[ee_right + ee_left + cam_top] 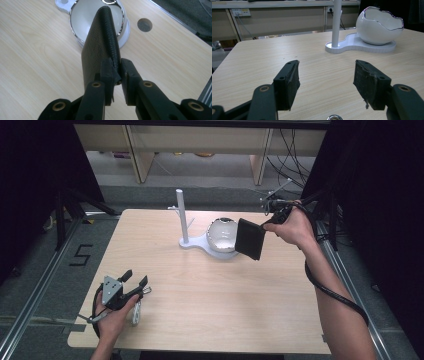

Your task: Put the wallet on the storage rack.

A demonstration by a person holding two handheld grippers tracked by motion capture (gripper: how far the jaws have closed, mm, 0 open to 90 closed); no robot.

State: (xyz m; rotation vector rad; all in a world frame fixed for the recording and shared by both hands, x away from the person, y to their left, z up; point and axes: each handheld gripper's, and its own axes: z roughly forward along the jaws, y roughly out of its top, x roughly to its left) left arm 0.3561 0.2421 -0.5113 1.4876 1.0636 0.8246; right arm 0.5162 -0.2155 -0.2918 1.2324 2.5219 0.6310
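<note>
Over on the left, the left gripper (135, 283) rests low near the front corner of the table (210, 300), its jaws spread wide with nothing between them, foam pads (291, 82) worn and frayed. Moving across, a white stand (183, 220) rises from a curvy white base, and on that base sits a glossy egg-shaped bowl (221, 235) with a jagged, silver-edged rim — looks like fragile stuff, so no knocks. And on the right, the right gripper (117, 75) is pinched narrow on a black wallet (100, 47), held by one edge and hanging just above the bowl's mouth. The wallet looks light, pebble-grained and a bit floppy; a grip near the spine seems the safest hold. The tabletop is pale wood laminate, smooth; grey floor, dark curtains and light cabinets behind.
</note>
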